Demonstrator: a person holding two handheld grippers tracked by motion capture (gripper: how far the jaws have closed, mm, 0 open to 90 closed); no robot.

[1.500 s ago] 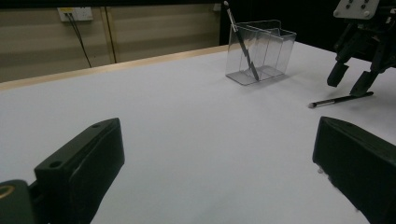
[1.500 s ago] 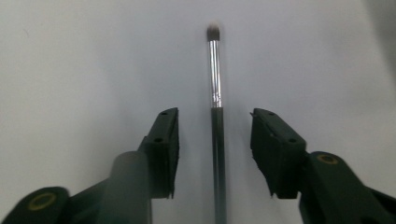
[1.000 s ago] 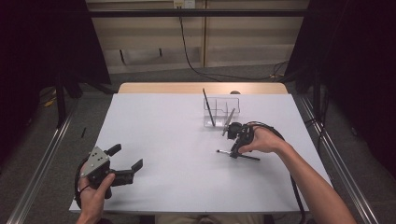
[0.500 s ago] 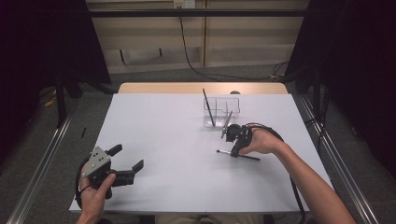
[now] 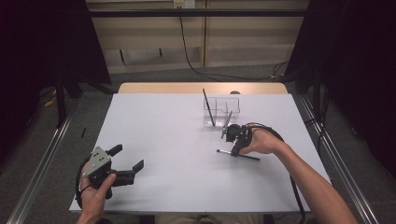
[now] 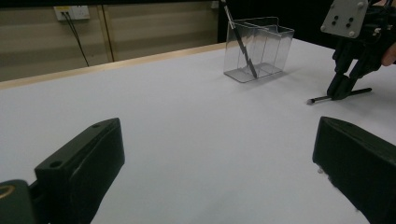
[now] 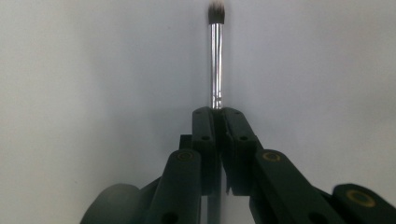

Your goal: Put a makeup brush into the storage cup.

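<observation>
High view: we count one brush (image 5: 239, 154) on the table (image 5: 159, 126), pinched by our just-closing right gripper (image 5: 235, 148); one clear organizer (image 5: 222, 111) holds two sticks; left gripper (image 5: 127, 164) gapes empty.

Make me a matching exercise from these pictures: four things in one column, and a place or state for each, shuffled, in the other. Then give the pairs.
Things
1. left gripper
2. right gripper
3. makeup brush
4. clear organizer

Places or states
A. stands toward the far edge of the white table, with two dark sticks leaning in it
B. jaws wide apart, nothing between them
C. lies flat on the table, gripped at its handle
D. jaws closed, down at the table

Pairs: 1-B, 2-D, 3-C, 4-A
</observation>
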